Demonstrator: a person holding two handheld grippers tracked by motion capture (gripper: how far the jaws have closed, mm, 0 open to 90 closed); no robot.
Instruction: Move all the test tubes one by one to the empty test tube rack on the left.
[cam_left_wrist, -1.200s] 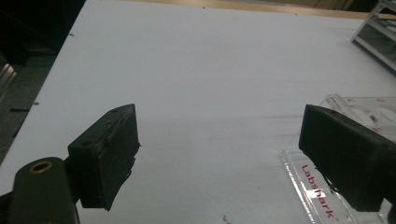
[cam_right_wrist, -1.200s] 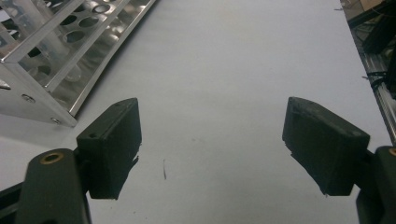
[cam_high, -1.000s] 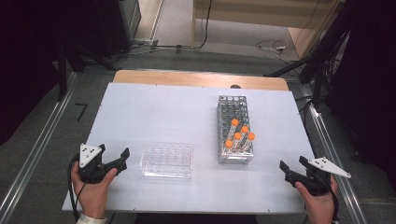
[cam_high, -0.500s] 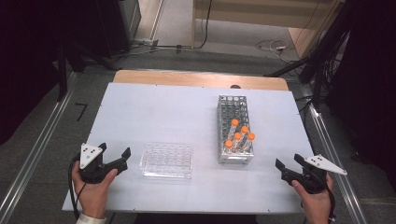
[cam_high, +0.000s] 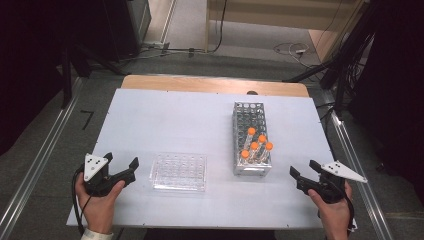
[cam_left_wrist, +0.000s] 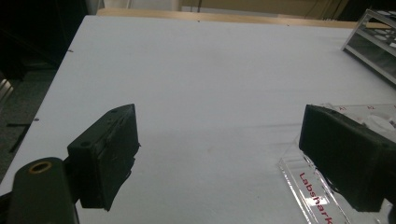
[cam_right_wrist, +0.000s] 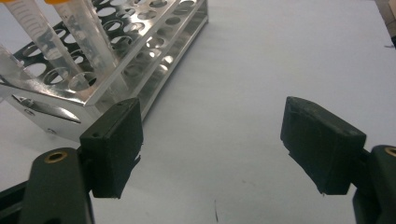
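White table (cam_high: 165, 120) has loads of bare room upper left; both the left gripper (cam_high: 121, 169) and right gripper (cam_high: 303, 173) sit at the bottom corners, jaws apart and empty, with the metal rack (cam_high: 250, 140) and clear plate (cam_high: 179, 171) between them

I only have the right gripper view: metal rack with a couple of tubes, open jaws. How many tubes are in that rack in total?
Observer: Five orange-capped tubes, all bunched at the near end of the metal rack.
Operator: Anything else on the table?
Observer: A clear well plate lies flat to the left of the rack, apart from it.
Operator: Where's the other hand?
Observer: The left hand-held gripper sits at the near left edge of the table, jaws open, beside the plate's left side and holding nothing.
Operator: And mine relative to the rack?
Observer: The right hand-held gripper is just right of the rack's near end, open, not touching it.
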